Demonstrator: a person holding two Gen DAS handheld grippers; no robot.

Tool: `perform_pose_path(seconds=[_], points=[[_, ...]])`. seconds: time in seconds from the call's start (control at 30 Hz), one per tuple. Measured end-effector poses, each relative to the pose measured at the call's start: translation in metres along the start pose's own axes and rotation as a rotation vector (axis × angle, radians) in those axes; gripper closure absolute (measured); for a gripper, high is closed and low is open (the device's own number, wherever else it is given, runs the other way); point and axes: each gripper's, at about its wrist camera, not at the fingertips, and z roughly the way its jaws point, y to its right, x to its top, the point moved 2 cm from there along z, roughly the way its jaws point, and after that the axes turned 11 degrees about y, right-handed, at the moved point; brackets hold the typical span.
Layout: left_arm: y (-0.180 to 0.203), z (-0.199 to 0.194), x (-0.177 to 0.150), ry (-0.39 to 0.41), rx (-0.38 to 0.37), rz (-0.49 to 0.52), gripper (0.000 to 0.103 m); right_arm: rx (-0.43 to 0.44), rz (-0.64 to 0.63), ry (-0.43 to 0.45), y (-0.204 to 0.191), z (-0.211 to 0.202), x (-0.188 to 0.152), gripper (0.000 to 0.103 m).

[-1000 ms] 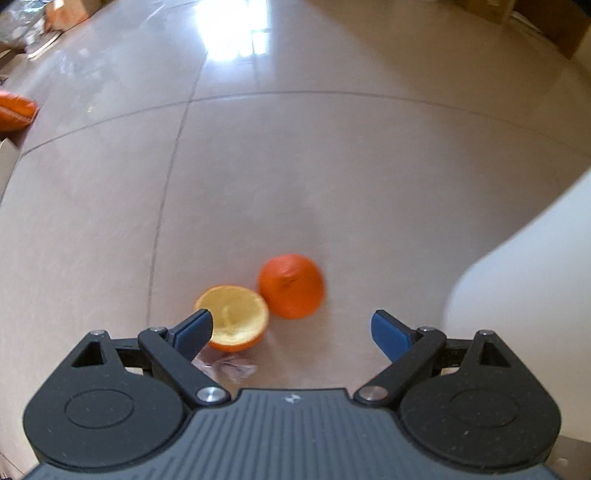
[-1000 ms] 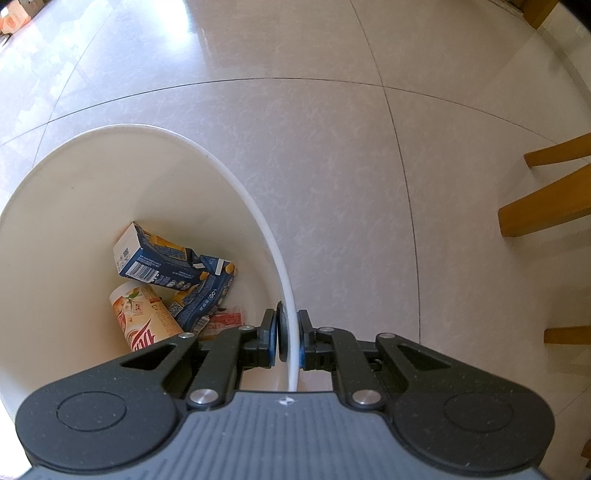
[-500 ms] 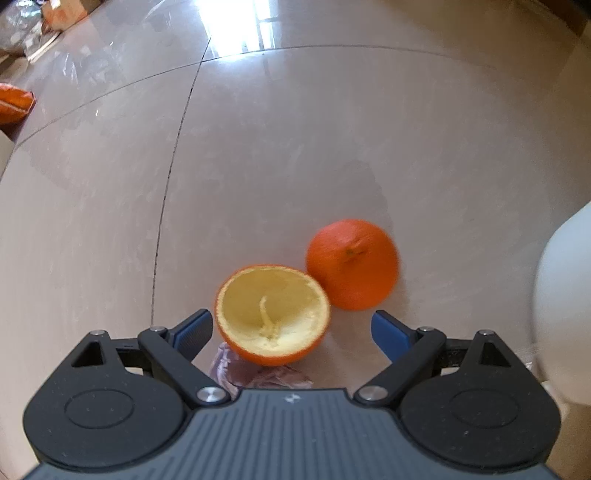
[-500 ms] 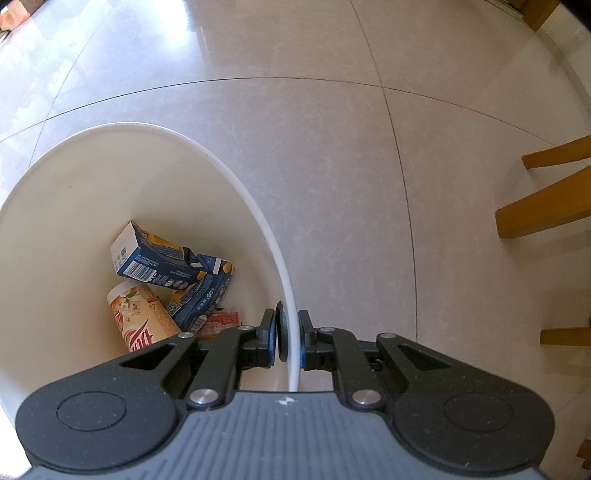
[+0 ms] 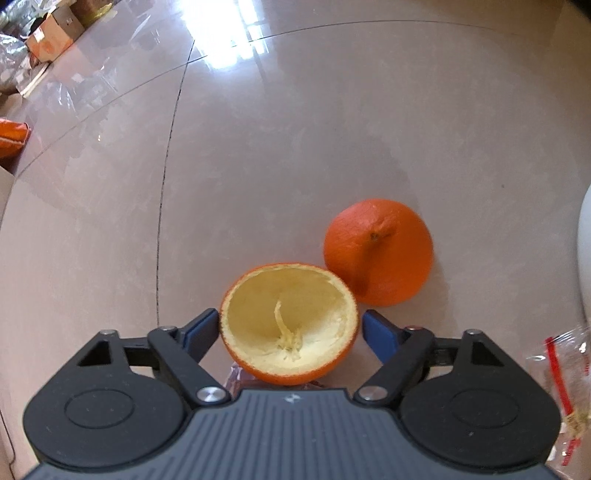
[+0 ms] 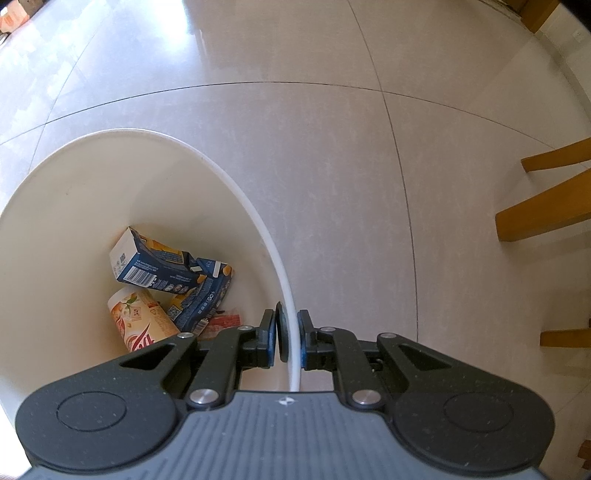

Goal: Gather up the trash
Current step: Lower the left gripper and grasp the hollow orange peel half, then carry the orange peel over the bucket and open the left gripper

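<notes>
the left gripper point(image 5: 289, 332) points down at the floor with its blue fingers point(image 5: 199, 330) on either side of a hollow orange peel half point(image 5: 290, 325) lying cup side up; the jaws have just been narrowing, the left pad about at the rind, the right pad with a sliver of floor before it, so the peel sits between them and is not yet squeezed. under the peel's near edge a bit of crinkled clear wrapper point(image 5: 236, 374) peeks out. just beyond, touching or nearly touching the first, a second peel half point(image 5: 378, 253) lies dome up. a clear plastic bag with red print point(image 5: 561, 373) lies at the right edge, next to the white bin wall point(image 5: 585, 240). cardboard boxes point(image 5: 51, 33) stand far off.

the right gripper point(image 6: 288, 338) is pinched tight on the rim of the white trash bin point(image 6: 258, 218). inside lie a blue drink carton point(image 6: 155, 264), a crushed blue carton point(image 6: 207, 295) and a paper cup point(image 6: 140, 317). wooden chair legs point(image 6: 543, 214) stand to the right on the tiled floor point(image 6: 332, 147).
</notes>
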Motion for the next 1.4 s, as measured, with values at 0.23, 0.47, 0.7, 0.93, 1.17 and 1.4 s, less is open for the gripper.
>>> perform_pose_path(seconds=[0.23,0.47,0.7,0.93,1.17,1.4], points=[[-0.006,-0.003,0.001,0.01,-0.016,-0.026,0.029,-0.004,0.002,-0.001,0.0,0.001,0.001,0.089],[-0.008,-0.015,0.006,0.0,-0.017,-0.038,0.031,-0.001,0.006,0.001,0.001,0.0,0.001,0.089],[-0.007,-0.048,0.025,-0.002,-0.013,-0.025,0.032,0.003,0.015,0.0,0.001,-0.001,0.001,0.089],[0.002,-0.111,0.058,-0.002,-0.088,-0.001,0.032,0.018,0.028,-0.004,0.005,-0.002,0.002,0.09],[0.034,-0.191,0.101,0.064,-0.195,0.098,0.032,0.021,0.03,-0.009,0.006,-0.002,0.003,0.09],[0.082,-0.263,0.144,0.147,-0.322,0.18,0.032,0.028,0.044,-0.012,0.008,-0.003,0.003,0.09]])
